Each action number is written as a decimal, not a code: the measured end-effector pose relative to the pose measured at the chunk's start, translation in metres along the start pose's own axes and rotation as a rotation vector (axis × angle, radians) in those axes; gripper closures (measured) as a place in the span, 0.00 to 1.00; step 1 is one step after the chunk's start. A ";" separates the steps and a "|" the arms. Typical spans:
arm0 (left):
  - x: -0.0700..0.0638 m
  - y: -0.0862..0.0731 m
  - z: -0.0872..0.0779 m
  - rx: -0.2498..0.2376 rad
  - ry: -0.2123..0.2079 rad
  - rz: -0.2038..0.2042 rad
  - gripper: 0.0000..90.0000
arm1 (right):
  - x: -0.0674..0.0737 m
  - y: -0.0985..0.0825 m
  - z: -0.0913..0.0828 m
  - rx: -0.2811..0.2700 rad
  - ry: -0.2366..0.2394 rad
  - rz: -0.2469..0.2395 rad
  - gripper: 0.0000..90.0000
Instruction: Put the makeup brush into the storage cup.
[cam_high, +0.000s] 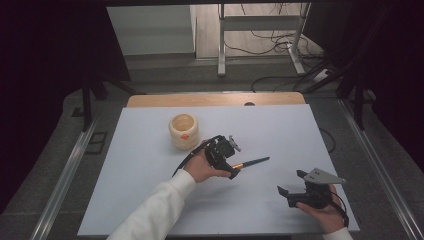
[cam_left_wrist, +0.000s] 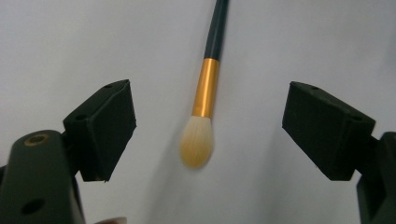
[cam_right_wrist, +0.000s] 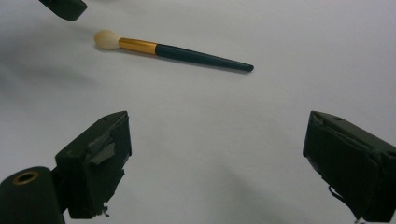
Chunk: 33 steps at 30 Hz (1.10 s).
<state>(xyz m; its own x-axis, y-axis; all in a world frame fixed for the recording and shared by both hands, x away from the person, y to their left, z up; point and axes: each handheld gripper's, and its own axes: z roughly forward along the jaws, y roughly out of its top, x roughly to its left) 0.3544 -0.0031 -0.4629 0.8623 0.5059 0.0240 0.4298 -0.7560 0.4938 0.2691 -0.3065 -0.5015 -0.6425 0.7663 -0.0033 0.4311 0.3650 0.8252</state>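
Note:
A makeup brush (cam_left_wrist: 206, 88) with cream bristles, a gold ferrule and a dark handle lies flat on the white table. My left gripper (cam_left_wrist: 208, 133) hangs over its bristle end, jaws open wide on either side and touching nothing. In the high view the left gripper (cam_high: 231, 167) sits at the brush's (cam_high: 254, 162) left end, mid-table. My right gripper (cam_high: 291, 182) rests near the front right, open and empty. In the right gripper view the brush (cam_right_wrist: 173, 50) lies ahead of the right gripper (cam_right_wrist: 217, 163), well beyond its jaws.
A cream round cup (cam_high: 184, 131) stands upright on the table, behind and left of the left hand. The white mat (cam_high: 280, 130) covers a wooden table whose far edge (cam_high: 215, 99) shows. Floor cables and a metal stand lie beyond.

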 end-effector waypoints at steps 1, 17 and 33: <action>0.000 0.001 0.001 0.010 0.000 0.007 0.20 | 0.000 0.000 0.000 0.000 0.000 0.000 0.09; 0.000 0.012 0.014 0.070 -0.005 0.057 0.22 | -0.001 0.000 0.001 0.004 0.000 0.002 0.09; 0.001 0.016 0.022 0.115 0.003 0.092 0.22 | -0.001 0.000 0.001 0.002 0.002 0.002 0.09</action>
<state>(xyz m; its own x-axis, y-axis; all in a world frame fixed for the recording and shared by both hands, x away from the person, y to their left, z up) 0.3682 -0.0243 -0.4740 0.8985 0.4337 0.0672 0.3772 -0.8415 0.3868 0.2698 -0.3070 -0.5022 -0.6428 0.7661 -0.0005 0.4339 0.3646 0.8239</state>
